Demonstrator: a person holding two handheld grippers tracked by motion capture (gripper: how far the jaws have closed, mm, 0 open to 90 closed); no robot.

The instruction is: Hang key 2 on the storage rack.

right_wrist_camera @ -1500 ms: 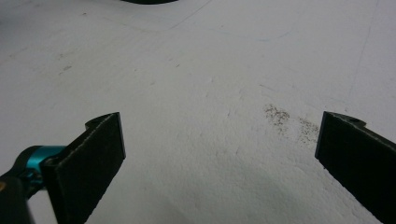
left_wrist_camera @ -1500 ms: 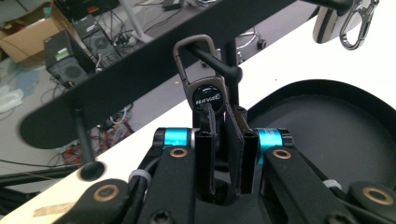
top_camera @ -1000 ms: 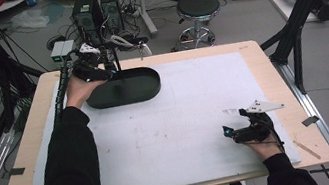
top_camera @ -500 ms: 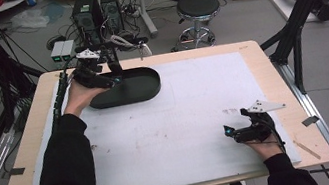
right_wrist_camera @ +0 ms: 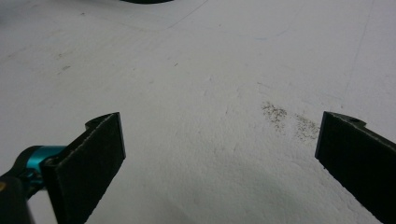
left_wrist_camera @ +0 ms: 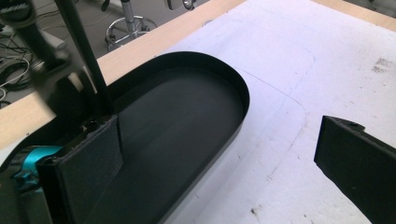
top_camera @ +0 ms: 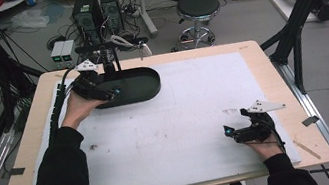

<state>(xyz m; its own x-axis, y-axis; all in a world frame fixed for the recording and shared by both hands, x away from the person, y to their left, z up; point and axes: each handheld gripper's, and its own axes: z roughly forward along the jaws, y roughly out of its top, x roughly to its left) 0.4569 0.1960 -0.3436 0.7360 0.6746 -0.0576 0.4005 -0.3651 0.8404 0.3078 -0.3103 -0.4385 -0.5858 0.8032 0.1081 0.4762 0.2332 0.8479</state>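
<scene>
High view has the left gripper (top_camera: 101,89) at the far-left black tray (top_camera: 143,83), jaws spread wide astride its rim with nothing pinched, while the right gripper (top_camera: 240,133) rests spread on the white mat (top_camera: 182,120), so work looks barely begun.

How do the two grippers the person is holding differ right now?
The left gripper is at the far side of the table, over the black tray; the right gripper is near the front edge, above bare white mat. One left jaw sits inside the tray, the other outside its rim. Both are open and empty.
</scene>
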